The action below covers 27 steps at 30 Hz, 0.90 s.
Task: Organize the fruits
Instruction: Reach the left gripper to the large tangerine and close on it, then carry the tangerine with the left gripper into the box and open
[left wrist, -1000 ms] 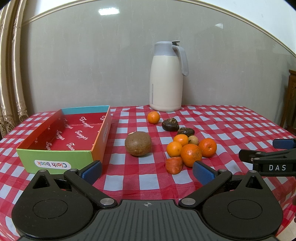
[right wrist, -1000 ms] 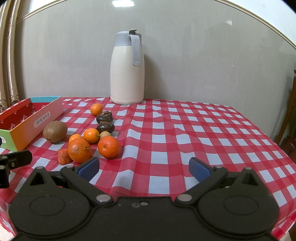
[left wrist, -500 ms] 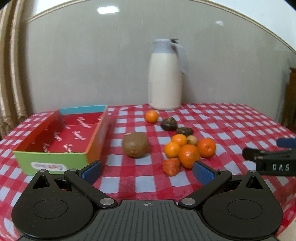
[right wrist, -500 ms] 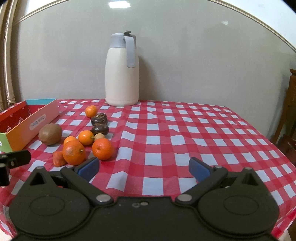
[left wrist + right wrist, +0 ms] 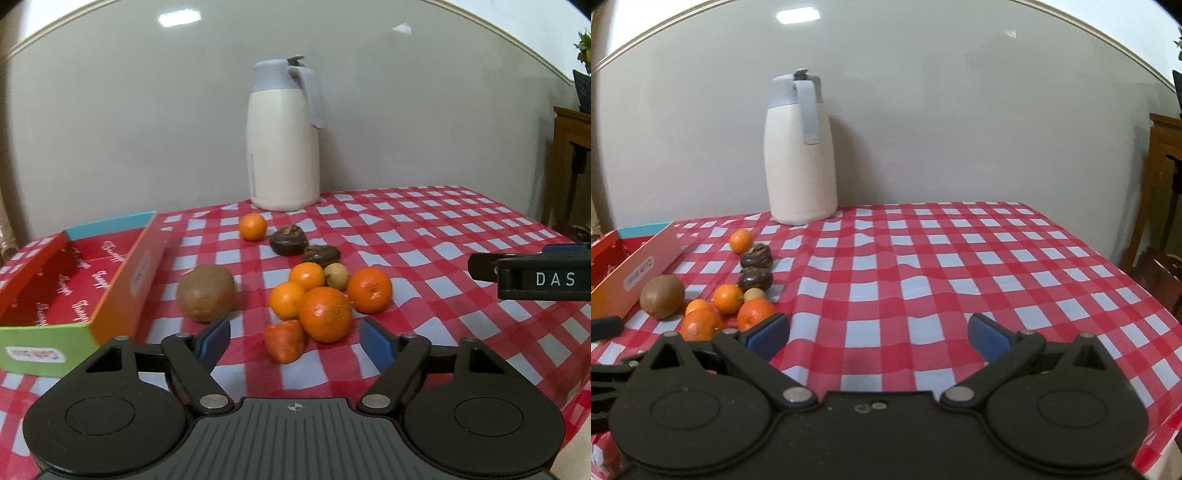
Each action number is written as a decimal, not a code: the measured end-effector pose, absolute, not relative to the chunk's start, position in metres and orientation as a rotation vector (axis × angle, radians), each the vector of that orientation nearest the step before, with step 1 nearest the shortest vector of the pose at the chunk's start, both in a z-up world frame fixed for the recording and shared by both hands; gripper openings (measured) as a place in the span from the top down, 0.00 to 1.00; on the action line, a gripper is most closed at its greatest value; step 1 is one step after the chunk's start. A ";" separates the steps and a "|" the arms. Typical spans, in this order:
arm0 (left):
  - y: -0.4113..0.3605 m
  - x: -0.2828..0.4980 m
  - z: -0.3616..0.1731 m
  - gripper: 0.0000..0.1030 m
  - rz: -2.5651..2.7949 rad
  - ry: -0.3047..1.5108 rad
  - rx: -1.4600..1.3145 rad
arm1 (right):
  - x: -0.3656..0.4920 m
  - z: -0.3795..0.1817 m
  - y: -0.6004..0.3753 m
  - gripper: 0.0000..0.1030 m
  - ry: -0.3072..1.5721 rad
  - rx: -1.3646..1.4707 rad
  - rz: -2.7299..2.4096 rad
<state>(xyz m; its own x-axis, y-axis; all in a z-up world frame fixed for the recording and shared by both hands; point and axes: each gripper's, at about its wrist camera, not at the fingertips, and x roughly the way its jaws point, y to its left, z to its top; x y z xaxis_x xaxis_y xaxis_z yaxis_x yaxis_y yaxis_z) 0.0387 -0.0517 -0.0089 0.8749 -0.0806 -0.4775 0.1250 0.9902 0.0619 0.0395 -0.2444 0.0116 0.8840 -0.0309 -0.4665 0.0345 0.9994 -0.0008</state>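
Left hand-held gripper [image 5: 294, 341] closing, nothing gripped, small red-orange fruit [image 5: 285, 340] just ahead between its pads. Right hand-held gripper [image 5: 879, 334] wide open, empty. Oranges [image 5: 325, 314] and kiwi [image 5: 205, 292] clustered on checkered tabletop [image 5: 424, 236], open box [image 5: 74, 288] left, white jug [image 5: 283, 136] behind.

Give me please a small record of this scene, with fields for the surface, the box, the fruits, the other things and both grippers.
surface: table with red checked cloth
box: open cardboard box, at the left, no fruit visible inside
fruits: kiwi, five oranges, largest orange in front, all on the cloth outside the box
other things: white jug at the back
left gripper: fingers closing, nothing between them
right gripper: open, holding nothing
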 end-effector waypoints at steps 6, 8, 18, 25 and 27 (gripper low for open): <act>-0.064 0.059 -0.013 0.31 -0.131 0.506 0.106 | 0.045 0.011 -0.248 0.00 0.495 0.006 -0.042; -0.068 0.068 -0.014 0.39 -0.136 0.510 0.116 | 0.048 0.010 -0.249 0.00 0.501 0.003 -0.048; -0.082 0.084 -0.025 0.54 -0.123 0.555 0.165 | 0.053 0.003 -0.258 0.00 0.519 0.033 -0.060; -0.073 0.075 -0.017 0.61 -0.139 0.523 0.121 | 0.052 0.003 -0.261 0.00 0.521 0.042 -0.067; -0.068 0.072 -0.014 0.61 -0.139 0.510 0.113 | 0.051 0.004 -0.260 0.00 0.517 0.046 -0.066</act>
<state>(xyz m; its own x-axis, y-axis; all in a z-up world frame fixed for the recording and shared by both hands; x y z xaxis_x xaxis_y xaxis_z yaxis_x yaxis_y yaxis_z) 0.0723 -0.0682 -0.0136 0.8634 -0.1046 -0.4935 0.1609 0.9843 0.0729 0.0514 -0.2597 0.0035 0.8671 -0.0512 -0.4956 0.0745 0.9968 0.0274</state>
